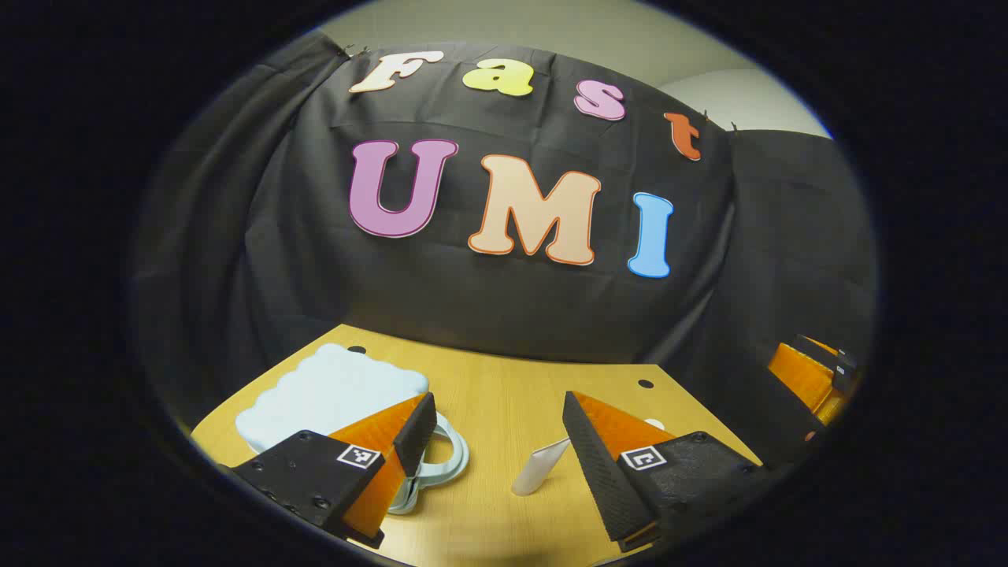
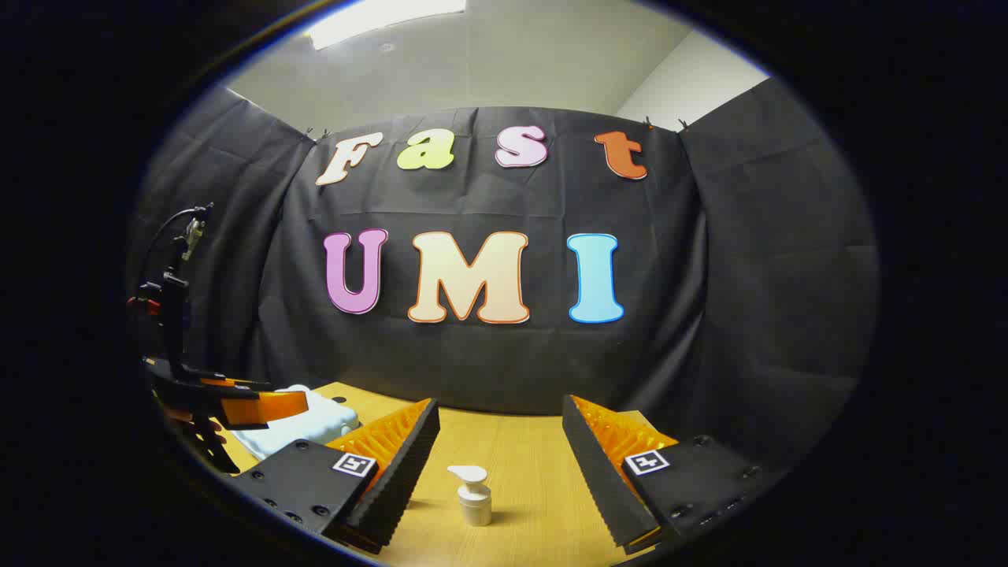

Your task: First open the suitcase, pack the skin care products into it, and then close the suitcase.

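The job looks like it has hardly begun: the pale blue suitcase (image 1: 335,394), with its wavy edge and smooth hard shell, lies shut on the wooden table (image 1: 504,394), and nothing is packed yet. The left gripper (image 1: 499,441) is wide open and holds nothing, with a white tube (image 1: 539,466) lying between its fingers and the suitcase handle (image 1: 449,461) beside it. The right gripper (image 2: 501,465) is wide open and empty too, and a little white pump bottle (image 2: 474,494) stands on the table between its bumpy fingers.

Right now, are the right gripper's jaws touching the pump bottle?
Apart. The right gripper view shows the pump bottle standing on bare table between the open jaws, clear on both sides.
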A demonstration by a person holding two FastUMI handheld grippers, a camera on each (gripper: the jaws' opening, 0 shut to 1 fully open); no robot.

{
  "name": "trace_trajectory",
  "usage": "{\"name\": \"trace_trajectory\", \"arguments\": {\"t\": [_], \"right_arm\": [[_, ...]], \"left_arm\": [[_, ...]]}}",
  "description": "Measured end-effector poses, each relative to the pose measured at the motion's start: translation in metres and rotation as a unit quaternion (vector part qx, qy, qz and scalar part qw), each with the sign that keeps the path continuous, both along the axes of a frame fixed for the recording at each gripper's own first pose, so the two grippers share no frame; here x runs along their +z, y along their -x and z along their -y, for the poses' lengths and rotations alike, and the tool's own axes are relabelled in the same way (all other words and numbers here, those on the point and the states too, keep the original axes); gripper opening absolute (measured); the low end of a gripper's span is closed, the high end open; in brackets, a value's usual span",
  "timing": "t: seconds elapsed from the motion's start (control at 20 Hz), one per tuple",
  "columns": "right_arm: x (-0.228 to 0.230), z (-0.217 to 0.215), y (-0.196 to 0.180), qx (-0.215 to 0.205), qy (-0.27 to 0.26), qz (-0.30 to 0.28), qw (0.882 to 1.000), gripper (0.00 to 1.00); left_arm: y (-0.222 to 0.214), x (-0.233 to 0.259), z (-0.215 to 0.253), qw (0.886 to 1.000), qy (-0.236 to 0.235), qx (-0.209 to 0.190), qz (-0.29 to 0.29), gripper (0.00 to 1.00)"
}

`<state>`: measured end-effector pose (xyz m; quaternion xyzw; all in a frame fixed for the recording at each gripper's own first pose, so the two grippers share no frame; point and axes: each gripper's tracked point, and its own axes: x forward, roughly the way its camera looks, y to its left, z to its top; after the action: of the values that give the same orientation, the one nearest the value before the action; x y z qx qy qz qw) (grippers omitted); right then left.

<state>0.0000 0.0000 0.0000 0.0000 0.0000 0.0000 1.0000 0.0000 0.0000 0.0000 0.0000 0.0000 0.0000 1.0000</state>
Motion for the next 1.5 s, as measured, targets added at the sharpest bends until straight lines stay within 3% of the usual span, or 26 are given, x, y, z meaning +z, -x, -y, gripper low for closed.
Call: {"name": "trace_trajectory", "arguments": {"t": [0.2, 0.5, 0.95, 1.15, 1.5], "right_arm": [[-0.002, 0.004, -0.005, 0.002, -0.005, -0.002, 1.0, 0.98], [-0.01, 0.002, -0.01, 0.011, -0.011, -0.006, 1.0, 0.98], [-0.028, -0.001, -0.014, 0.029, -0.013, -0.02, 0.999, 0.99], [-0.037, -0.002, -0.013, 0.036, -0.033, -0.033, 0.998, 0.99], [-0.037, 0.006, -0.007, 0.039, -0.027, -0.031, 0.998, 0.98]], "left_arm": [[-0.002, -0.007, -0.005, 1.0, -0.016, 0.008, -0.013, 0.94], [-0.012, -0.021, -0.006, 0.999, 0.0, 0.014, -0.044, 0.95], [-0.074, -0.058, -0.027, 0.989, 0.05, 0.032, -0.135, 0.95], [-0.109, -0.081, -0.033, 0.975, 0.082, 0.045, -0.2, 0.95], [-0.14, -0.135, -0.054, 0.931, 0.107, 0.113, -0.33, 0.95]]}}
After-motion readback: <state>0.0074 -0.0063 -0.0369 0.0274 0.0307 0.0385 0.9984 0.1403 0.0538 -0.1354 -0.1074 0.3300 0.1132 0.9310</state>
